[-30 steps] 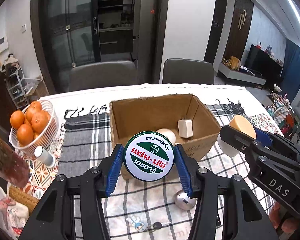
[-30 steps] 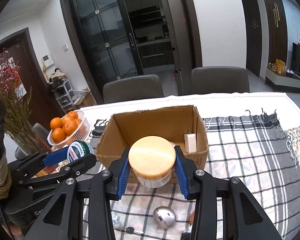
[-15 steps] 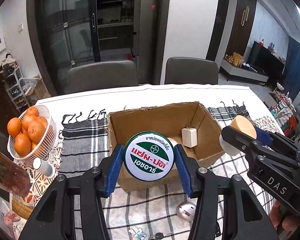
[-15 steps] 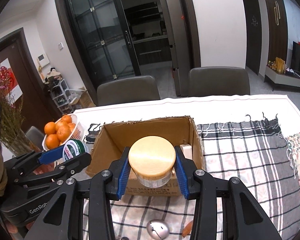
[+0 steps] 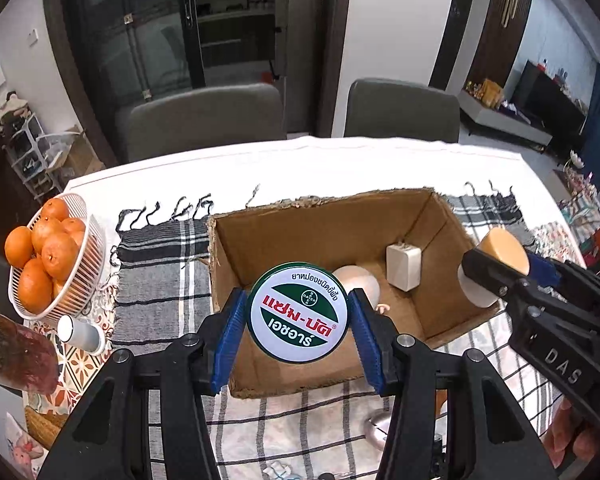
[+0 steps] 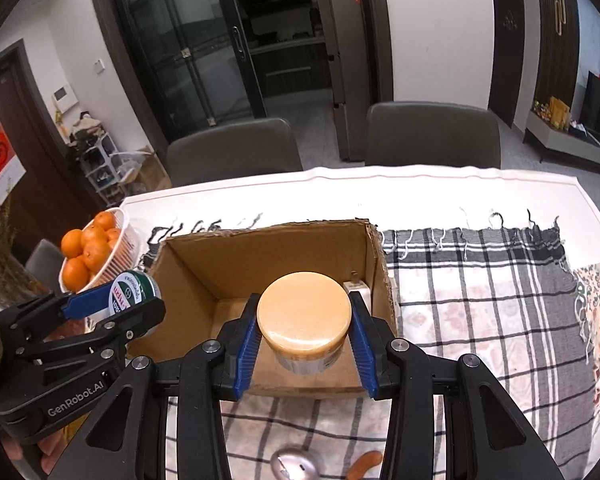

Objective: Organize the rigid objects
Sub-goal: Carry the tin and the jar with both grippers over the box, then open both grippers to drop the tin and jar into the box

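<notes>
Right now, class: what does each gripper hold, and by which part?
The left gripper clamps the green-and-white tin by opposite sides of its round rim. The right gripper clamps the tan-lidded jar by the sides of its lid.

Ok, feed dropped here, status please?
Left gripper shut on green tin. Right gripper shut on tan-lidded jar. Both over cardboard box. Charger already inside.

Both grippers have travelled toward the cardboard box [image 5: 332, 248] and tipped further downward. The left gripper [image 5: 298, 318], carrying its green and white tin [image 5: 298, 312], now hangs over the box's near wall. The right gripper [image 6: 304, 326] with its tan-lidded jar [image 6: 304, 316] likewise sits above the box interior. The silver mouse [image 6: 294, 464] has slid toward six o'clock.
</notes>
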`<state>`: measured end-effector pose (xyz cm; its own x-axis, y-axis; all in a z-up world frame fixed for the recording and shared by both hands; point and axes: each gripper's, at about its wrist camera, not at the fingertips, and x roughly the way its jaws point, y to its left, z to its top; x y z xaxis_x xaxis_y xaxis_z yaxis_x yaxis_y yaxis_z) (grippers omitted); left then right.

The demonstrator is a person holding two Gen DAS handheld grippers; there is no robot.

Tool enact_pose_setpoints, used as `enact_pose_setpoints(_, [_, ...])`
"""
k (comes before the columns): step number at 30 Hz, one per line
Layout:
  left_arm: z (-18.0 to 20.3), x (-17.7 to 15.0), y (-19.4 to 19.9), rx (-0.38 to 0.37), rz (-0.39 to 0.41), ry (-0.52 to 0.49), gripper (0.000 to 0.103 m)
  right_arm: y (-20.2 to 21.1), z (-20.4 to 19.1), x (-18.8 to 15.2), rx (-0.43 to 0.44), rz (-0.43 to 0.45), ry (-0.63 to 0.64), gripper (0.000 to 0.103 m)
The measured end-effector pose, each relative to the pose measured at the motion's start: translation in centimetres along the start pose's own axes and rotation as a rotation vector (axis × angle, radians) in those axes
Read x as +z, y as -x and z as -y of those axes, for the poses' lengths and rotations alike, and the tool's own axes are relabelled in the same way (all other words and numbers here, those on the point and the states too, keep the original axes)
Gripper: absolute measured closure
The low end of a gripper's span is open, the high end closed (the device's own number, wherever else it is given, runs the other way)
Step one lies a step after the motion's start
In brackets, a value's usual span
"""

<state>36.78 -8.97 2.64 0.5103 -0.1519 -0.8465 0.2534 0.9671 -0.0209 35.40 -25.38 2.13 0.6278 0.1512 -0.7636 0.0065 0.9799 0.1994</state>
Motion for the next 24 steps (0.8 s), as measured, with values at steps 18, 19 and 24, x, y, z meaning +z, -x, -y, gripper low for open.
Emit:
enact_pose_setpoints(18, [0.5,0.1,-5.4,0.077,-0.148,-0.049,0.052,-4.6,1.3,-0.7,-0.047,-0.142,0.004,0.061])
enact_pose_setpoints(19, [0.5,0.1,-5.6,0.078,-0.153,-0.05,0.052,-4.7,1.2,-0.7,-0.052,-0.147,0.01,0.061])
enact_pose_setpoints(24, [0.7,-0.2,-5.8,0.076,-0.159,-0.05,0.046,-4.9,1.3,-1.0,-0.059,-0.16,0.009,0.059])
